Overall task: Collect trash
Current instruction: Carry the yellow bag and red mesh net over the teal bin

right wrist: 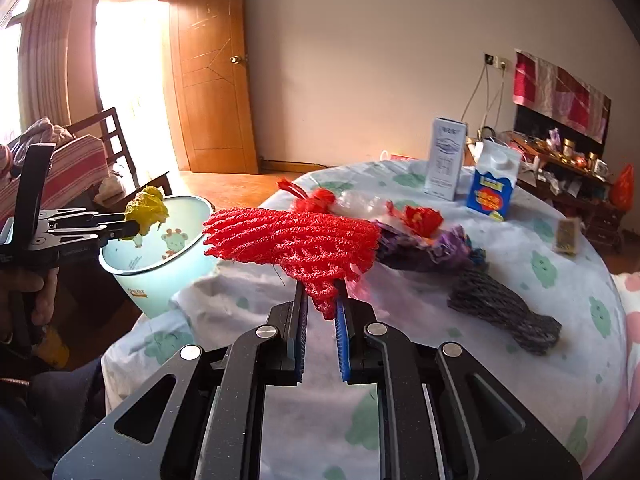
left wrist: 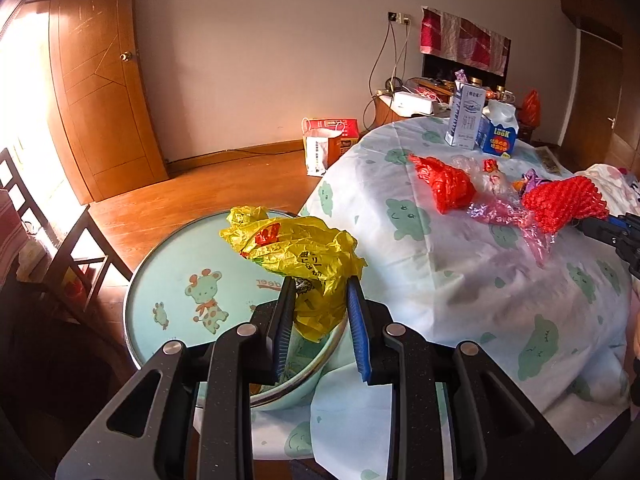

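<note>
Table [right wrist: 460, 360]: cloud-print cloth spread with litter, cartons upright at the far side, clearly the spot being cleared.
Bin [right wrist: 160, 280]: pale blue, open-topped, just left of the table to take the trash.
Red net [right wrist: 296, 240]: lifted clear of the cloth, probably bound for the bin.
Yellow bag [left wrist: 296, 252]: crumpled, held over the bin mouth, likely for dropping.
Left gripper [left wrist: 320, 300]: clamped on the yellow bag.
Right gripper [right wrist: 322, 308]: pinched together on the net's near corner.

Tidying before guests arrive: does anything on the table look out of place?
Yes. Loose wrappers clutter the tablecloth: a red plastic bag, crumpled purple film and a grey foam net. Both cartons stand upright; nothing looks spilled.
</note>
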Action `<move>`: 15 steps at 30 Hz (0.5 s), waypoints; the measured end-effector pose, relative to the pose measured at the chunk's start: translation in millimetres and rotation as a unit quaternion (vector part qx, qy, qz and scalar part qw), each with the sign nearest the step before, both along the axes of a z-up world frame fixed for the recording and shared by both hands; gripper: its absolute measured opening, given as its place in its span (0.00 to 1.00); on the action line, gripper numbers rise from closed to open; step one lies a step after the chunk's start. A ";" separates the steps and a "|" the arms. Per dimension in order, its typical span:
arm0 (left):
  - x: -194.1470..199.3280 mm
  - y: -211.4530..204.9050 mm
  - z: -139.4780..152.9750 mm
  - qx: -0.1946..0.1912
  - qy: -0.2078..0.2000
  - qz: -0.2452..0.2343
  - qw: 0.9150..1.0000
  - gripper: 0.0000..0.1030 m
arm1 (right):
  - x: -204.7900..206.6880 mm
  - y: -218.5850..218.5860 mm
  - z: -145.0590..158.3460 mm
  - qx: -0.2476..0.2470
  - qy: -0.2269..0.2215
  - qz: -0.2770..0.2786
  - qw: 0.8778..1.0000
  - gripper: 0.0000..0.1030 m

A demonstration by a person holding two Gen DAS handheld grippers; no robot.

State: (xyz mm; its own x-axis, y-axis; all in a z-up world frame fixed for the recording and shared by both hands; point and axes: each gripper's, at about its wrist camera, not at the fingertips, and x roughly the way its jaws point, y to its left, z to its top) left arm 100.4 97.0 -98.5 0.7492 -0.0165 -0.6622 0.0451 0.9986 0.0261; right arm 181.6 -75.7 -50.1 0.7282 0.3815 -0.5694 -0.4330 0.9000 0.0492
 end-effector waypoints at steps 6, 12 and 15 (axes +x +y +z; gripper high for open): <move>4.0 17.2 -2.8 0.006 0.000 0.023 1.000 0.25 | 20.3 34.7 1.1 -0.001 -0.002 0.019 1.000 0.13; 7.4 30.8 -3.2 0.008 -0.002 0.040 0.999 0.25 | 42.7 69.4 -1.3 -0.008 -0.001 0.040 0.999 0.13; 8.2 36.9 -3.3 0.008 -0.002 0.049 0.999 0.25 | 52.3 85.0 -1.6 -0.013 -0.002 0.050 0.999 0.13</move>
